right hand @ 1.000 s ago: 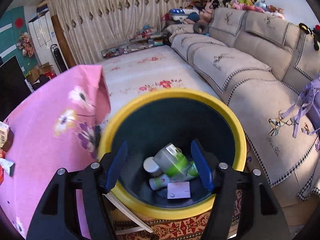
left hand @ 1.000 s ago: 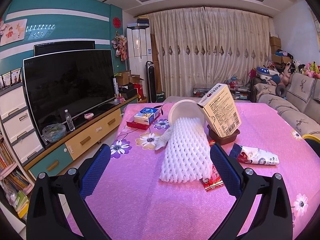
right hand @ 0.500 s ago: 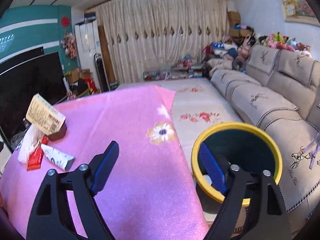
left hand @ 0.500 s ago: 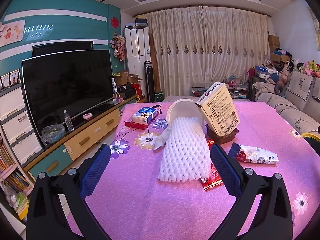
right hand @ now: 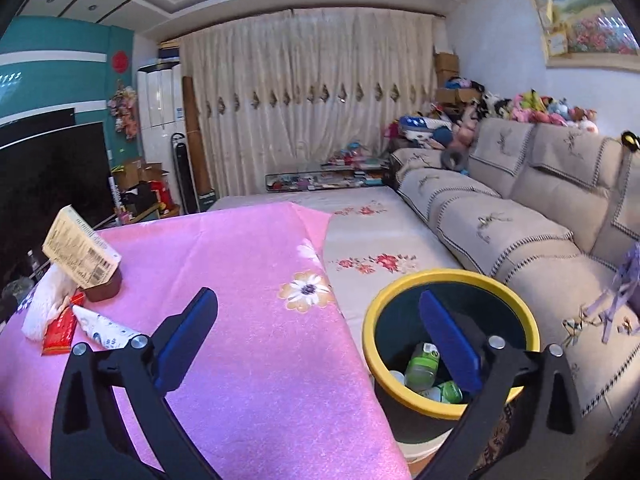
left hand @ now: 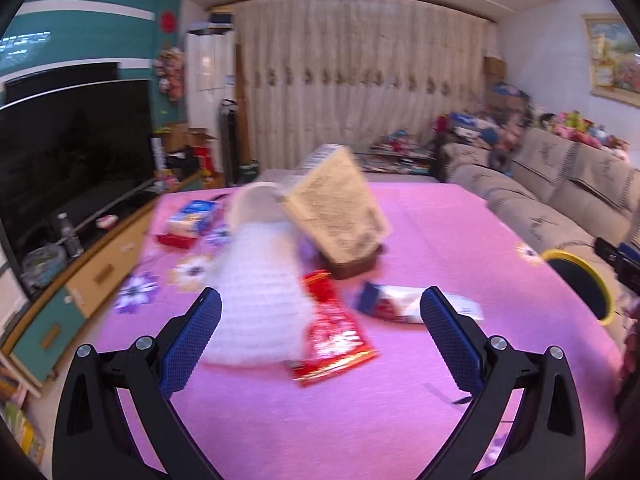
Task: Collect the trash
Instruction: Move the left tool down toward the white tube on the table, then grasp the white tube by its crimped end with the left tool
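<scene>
Trash lies on the pink tablecloth [left hand: 360, 412]: a white foam net [left hand: 260, 300] spilling from a white cup [left hand: 256, 204], a red wrapper [left hand: 332, 332], a white and blue packet [left hand: 412, 304], and a tan box [left hand: 340, 212] leaning on a brown tub [left hand: 358, 266]. My left gripper [left hand: 320, 336] hovers open just in front of the net and red wrapper, holding nothing. My right gripper [right hand: 320, 336] spans the table edge and the yellow-rimmed bin [right hand: 452, 280]; its jaws are opening, with nothing between them. Bottles [right hand: 422, 366] lie inside the bin.
A blue box [left hand: 194, 214] on a red pack lies at the table's far left. A TV [left hand: 76, 148] on a low cabinet stands to the left. A beige sofa [right hand: 520, 220] runs along the right, close behind the bin [left hand: 580, 280]. Curtains and clutter fill the far wall.
My left gripper swung right and closer to the trash pile. My right gripper rose from over the bin, turned toward the table, and its jaws spread wider.
</scene>
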`<state>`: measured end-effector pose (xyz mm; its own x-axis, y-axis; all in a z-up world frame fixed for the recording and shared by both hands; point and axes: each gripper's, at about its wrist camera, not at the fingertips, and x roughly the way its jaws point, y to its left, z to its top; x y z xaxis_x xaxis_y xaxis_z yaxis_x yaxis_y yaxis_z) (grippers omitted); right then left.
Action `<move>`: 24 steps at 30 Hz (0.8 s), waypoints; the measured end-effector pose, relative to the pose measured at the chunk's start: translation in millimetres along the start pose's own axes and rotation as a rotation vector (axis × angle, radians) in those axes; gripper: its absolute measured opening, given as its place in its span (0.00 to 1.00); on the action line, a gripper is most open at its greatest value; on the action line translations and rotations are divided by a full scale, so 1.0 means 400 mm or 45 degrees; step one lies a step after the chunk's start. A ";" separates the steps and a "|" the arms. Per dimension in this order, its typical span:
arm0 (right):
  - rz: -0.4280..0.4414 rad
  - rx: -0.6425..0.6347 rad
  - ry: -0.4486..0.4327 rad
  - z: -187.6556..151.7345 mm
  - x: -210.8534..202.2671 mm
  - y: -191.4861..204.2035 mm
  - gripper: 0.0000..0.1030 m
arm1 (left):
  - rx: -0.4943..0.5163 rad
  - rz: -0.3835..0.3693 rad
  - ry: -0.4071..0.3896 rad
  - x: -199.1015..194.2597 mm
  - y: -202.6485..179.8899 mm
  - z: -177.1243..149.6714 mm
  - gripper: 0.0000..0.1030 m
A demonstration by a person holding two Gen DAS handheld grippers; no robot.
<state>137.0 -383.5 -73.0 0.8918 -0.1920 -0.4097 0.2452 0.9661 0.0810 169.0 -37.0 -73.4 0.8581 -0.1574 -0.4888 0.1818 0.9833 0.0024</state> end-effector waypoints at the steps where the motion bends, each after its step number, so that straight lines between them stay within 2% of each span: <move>1: 0.002 0.004 0.013 0.001 0.004 -0.002 0.93 | 0.023 -0.042 0.017 0.014 -0.020 0.008 0.95; 5: 0.006 0.008 0.053 0.002 0.021 -0.007 0.93 | 0.075 -0.229 0.089 0.081 -0.063 0.049 0.95; 9: 0.019 0.028 0.093 0.002 0.037 -0.018 0.93 | 0.108 -0.342 0.166 0.150 -0.082 0.067 0.95; 12: 0.017 0.065 0.121 0.002 0.048 -0.034 0.93 | 0.156 -0.396 0.212 0.192 -0.104 0.076 0.95; 15: 0.020 0.089 0.127 0.000 0.052 -0.040 0.93 | 0.207 -0.411 0.250 0.232 -0.123 0.083 0.95; 24: 0.020 0.042 0.124 0.003 0.055 -0.016 0.93 | 0.317 -0.548 0.458 0.333 -0.162 0.076 0.95</move>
<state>155.3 -394.1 -81.5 0.8547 -0.1576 -0.4946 0.2455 0.9622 0.1176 286.1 -124.5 -112.1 0.4749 -0.4525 -0.7548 0.6201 0.7807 -0.0779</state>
